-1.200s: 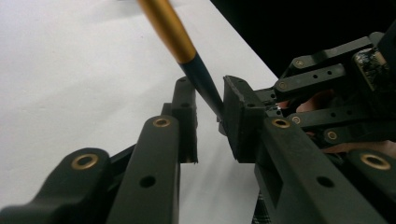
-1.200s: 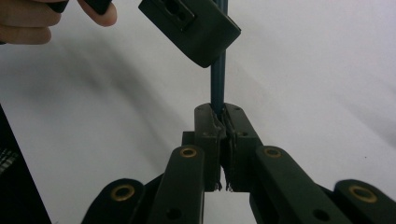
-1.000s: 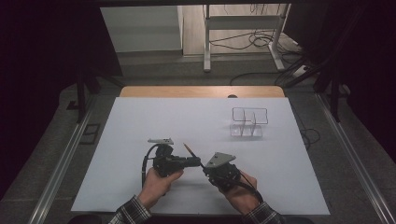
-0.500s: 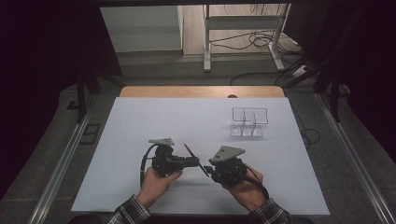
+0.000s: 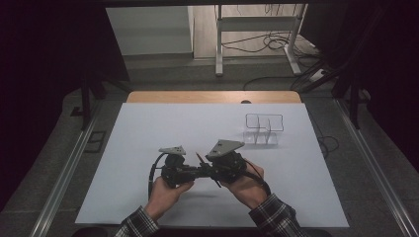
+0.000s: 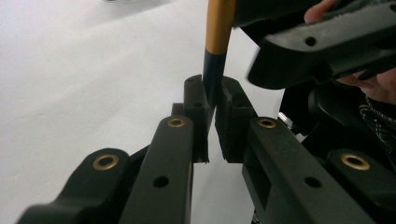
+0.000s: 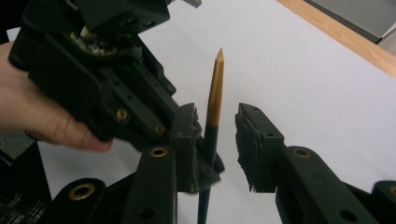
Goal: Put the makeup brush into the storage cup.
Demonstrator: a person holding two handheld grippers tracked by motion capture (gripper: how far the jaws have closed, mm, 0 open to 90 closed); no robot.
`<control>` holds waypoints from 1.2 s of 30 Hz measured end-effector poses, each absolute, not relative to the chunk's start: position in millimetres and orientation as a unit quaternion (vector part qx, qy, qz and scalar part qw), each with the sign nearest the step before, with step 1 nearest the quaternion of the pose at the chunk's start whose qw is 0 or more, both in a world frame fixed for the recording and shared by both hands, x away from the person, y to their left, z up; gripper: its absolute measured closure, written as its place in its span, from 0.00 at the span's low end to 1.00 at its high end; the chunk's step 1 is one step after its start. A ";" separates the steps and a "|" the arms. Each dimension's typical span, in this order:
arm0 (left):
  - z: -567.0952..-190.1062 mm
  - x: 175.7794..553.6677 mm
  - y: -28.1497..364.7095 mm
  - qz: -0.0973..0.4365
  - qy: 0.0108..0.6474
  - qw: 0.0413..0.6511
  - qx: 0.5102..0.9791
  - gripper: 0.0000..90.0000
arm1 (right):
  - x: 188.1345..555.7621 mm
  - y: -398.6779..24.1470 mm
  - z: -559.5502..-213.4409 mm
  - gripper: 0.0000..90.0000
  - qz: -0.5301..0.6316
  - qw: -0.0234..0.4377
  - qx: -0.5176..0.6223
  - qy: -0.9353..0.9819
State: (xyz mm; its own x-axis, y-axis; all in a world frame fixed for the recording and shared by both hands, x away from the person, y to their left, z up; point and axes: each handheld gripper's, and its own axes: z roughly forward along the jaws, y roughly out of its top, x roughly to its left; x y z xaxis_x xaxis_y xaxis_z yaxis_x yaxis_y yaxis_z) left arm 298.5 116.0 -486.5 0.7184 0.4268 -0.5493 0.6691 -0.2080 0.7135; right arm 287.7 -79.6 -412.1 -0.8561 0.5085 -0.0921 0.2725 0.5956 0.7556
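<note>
Pencil (image 7: pixel 215 93) stands between the two grippers, its dark lower shaft pinched in the left gripper (image 6: pixel 213 100), whose jaws are clamped tight on it. Its yellow length and sharpened tip rise past those jaws. The right gripper (image 7: pixel 218 122) has just been opening: its jaws stand apart with the pencil in the gap, close to one pad and clear of the other. Both grippers meet above the white table (image 5: pixel 148 128), well short of a clear rack (image 5: pixel 264 129).
</note>
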 end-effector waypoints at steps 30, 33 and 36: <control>-479.1 290.4 111.4 -0.029 0.343 0.491 0.801 0.53 | 300.1 -85.0 -414.6 0.92 0.411 0.139 0.237 0.869; -478.6 288.5 110.0 -0.014 0.343 0.484 0.805 0.48 | 301.5 -88.1 -413.2 0.92 0.414 0.139 0.241 0.867; -477.2 286.8 110.4 0.003 0.342 0.477 0.810 0.42 | 302.9 -90.8 -411.8 0.92 0.418 0.138 0.243 0.864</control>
State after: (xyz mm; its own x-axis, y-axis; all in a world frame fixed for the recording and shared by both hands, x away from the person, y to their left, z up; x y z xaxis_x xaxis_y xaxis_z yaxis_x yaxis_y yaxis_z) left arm 286.8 110.4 -477.2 0.7665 0.5560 -0.3213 0.5510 -0.3124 0.7738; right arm 302.9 -90.8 -411.8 -0.8437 0.5357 -0.0347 0.3053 0.5320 0.7898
